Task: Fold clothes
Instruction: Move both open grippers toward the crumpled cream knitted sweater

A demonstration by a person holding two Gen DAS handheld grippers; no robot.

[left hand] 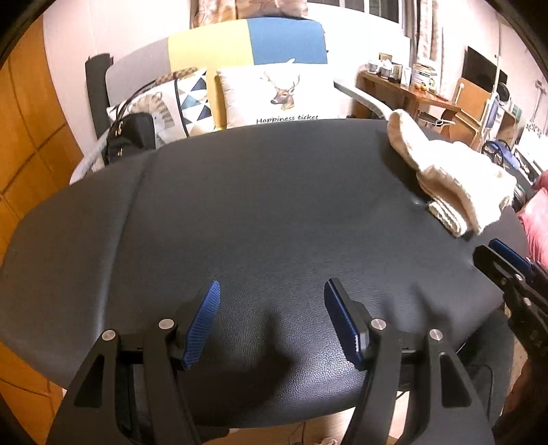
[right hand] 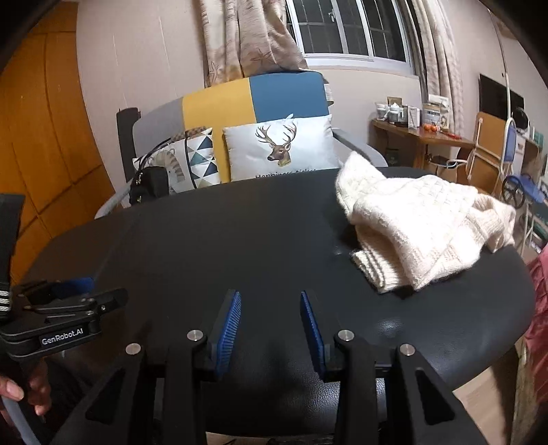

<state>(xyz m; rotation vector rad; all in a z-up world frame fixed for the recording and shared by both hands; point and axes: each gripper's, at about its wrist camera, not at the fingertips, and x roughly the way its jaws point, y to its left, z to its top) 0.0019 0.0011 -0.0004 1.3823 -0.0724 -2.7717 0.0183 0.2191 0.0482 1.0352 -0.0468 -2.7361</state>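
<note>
Two handheld grippers hover with nothing in them over the near edge of a black leather-look table [left hand: 260, 205]. On the left wrist camera, the left gripper [left hand: 272, 291] has its blue-padded fingers [left hand: 202, 321] spread wide, with bare tabletop showing between them. On the right wrist camera, the right gripper [right hand: 270, 301] is parted too, though less widely, its ribbed blue pads [right hand: 228, 328] gripping nothing. Each tool appears at the edge of the other's view: the right one low at the right rim of the left camera, the left one low at the left of the right camera, where its black body reads "GenRobot.AI" and bare fingers of the person's left hand [right hand: 20, 393] wrap the handle below.

Farther along, a cream knit sweater [right hand: 421, 232] lies loosely bunched on the table's far right side, its ribbed hem toward the grippers and well apart from both. Pink fabric [left hand: 536, 219] shows at the right rim.

Beyond the table stands a grey, yellow and blue sofa [right hand: 253, 99] with a stag-print cushion [right hand: 284, 150], a triangle-patterned cushion [right hand: 202, 157] and a black handbag [right hand: 150, 185]. Patterned curtains [right hand: 246, 37] and a barred window [right hand: 349, 27] fill the wall behind, beside a cluttered wooden side table [right hand: 421, 137].
</note>
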